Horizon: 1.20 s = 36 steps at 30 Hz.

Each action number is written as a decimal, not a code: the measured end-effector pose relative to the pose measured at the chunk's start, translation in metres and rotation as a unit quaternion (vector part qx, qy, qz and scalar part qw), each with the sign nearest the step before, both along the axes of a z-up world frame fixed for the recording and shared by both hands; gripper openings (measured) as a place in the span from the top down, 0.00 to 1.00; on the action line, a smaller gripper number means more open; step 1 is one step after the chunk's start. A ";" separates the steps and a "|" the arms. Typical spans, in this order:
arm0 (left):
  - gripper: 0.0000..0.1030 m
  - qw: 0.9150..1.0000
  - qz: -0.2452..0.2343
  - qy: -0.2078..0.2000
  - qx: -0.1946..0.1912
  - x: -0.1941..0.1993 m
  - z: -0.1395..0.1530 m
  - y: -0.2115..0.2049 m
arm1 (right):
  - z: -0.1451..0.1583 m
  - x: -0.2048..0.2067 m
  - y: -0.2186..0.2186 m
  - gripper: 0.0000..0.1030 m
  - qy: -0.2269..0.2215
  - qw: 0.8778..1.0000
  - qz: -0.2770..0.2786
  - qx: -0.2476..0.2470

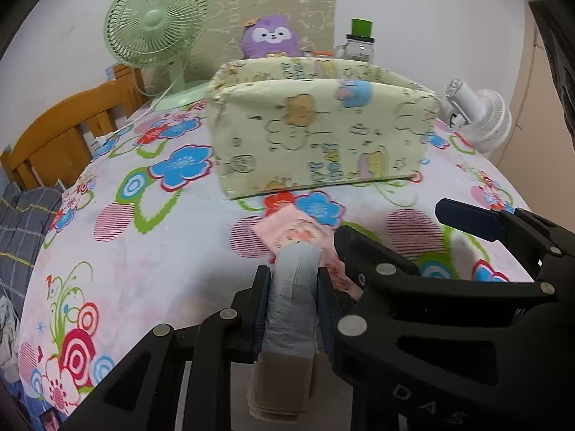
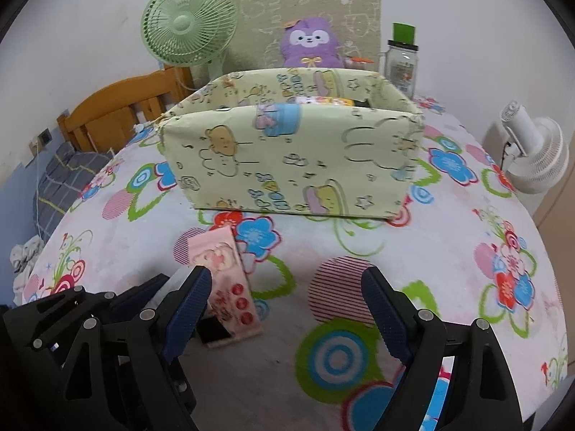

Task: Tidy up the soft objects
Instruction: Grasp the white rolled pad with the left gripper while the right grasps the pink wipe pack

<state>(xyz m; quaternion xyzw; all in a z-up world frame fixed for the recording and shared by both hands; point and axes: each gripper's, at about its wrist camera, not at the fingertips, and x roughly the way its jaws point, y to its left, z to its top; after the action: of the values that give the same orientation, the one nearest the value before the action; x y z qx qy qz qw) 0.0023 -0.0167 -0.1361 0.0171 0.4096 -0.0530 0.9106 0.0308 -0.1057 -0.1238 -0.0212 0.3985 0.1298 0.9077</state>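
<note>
My left gripper [image 1: 293,287] is shut on a rolled grey and tan soft bundle [image 1: 293,301], held above the flowered bedspread. A pink tissue pack [image 1: 298,233] lies on the bed just beyond it, and shows in the right wrist view [image 2: 222,273] beside the left finger. My right gripper [image 2: 287,287] is open and empty, low over the bed; it also shows in the left wrist view [image 1: 467,219] at the right. A pale green printed fabric box [image 1: 320,133] stands open ahead [image 2: 291,158], with some colourful items inside [image 2: 320,100].
Behind the box are a purple plush toy [image 2: 312,45], a green fan [image 2: 187,25], a clear jar with a green lid [image 2: 402,61] and a patterned board. A white fan [image 2: 535,151] stands at the right edge. A wooden bed frame [image 2: 118,104] is at the left.
</note>
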 end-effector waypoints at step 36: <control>0.34 0.998 0.066 0.006 0.023 0.010 -0.014 0.049 | -0.023 0.024 0.046 0.34 0.047 0.997 0.056 -0.005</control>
<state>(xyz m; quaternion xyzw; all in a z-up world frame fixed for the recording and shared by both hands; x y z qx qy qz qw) 0.0125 0.0321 -0.1505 0.0104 0.4167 0.0168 0.9088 0.0549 -0.0598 -0.1464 -0.0420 0.4397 0.1794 0.8790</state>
